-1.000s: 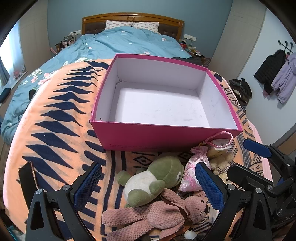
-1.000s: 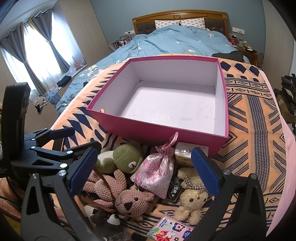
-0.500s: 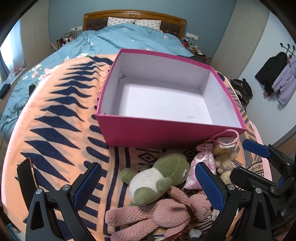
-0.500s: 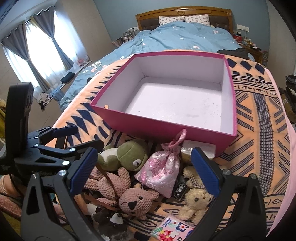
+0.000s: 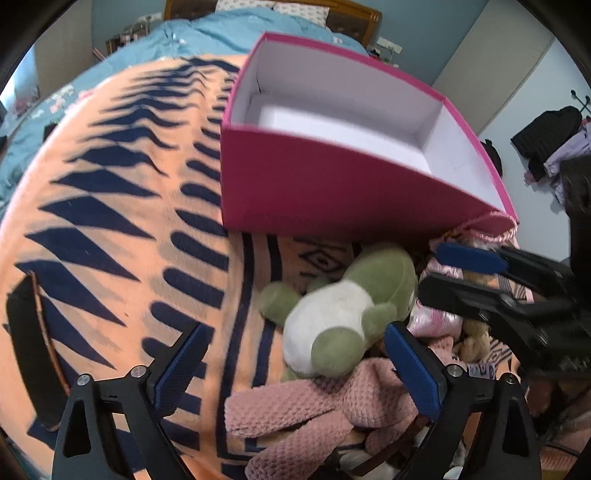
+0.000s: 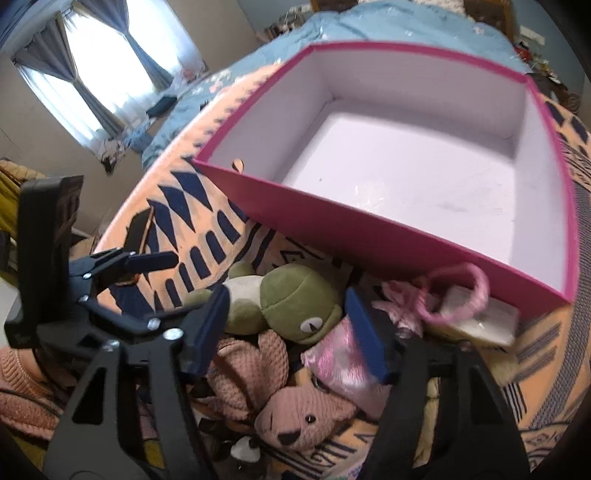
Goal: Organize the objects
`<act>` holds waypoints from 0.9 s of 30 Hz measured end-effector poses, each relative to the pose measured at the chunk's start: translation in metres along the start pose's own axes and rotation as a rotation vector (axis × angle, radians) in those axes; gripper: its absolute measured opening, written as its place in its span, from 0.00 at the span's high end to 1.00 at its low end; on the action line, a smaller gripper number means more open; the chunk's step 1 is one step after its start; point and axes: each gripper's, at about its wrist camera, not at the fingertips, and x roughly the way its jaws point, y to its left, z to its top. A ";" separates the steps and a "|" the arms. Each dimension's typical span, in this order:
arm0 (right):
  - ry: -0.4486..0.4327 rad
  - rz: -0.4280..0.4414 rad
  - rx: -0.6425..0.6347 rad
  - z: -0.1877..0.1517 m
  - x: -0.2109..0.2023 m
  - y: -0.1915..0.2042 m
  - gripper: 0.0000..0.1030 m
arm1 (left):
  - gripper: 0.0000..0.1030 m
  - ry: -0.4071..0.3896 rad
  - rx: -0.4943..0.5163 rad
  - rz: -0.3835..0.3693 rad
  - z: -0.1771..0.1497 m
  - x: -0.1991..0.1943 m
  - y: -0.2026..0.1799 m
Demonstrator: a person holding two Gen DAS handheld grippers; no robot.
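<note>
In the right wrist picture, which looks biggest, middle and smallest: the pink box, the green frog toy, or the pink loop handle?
1. Pink box, biggest by far.
2. Green frog toy.
3. Pink loop handle, smallest.

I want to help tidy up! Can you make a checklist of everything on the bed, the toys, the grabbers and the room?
Surface: orange blanket with dark blue pattern over the bed.
Job's things: pink box, nothing in it; in front of it a green frog, pink bear, pink pouch, beige bear.
Clutter: a black flat object on the blanket; small packets under the toys.
Grippers: left gripper open, closing above the frog; right gripper closing around the frog's head, touch unclear.
Cables: nothing seen.
Surroundings: blue duvet, curtained window, hanging coats.
</note>
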 end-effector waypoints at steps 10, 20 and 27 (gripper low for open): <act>0.115 -0.010 -0.003 0.007 0.040 -0.011 0.37 | 0.18 0.063 -0.045 -0.075 -0.009 0.019 0.009; 0.115 0.004 0.022 0.007 0.039 -0.017 0.44 | 0.49 0.088 -0.067 -0.191 -0.009 0.022 0.006; 0.077 -0.004 0.014 0.008 0.028 -0.007 0.45 | 0.49 0.045 -0.054 -0.181 -0.011 0.004 0.001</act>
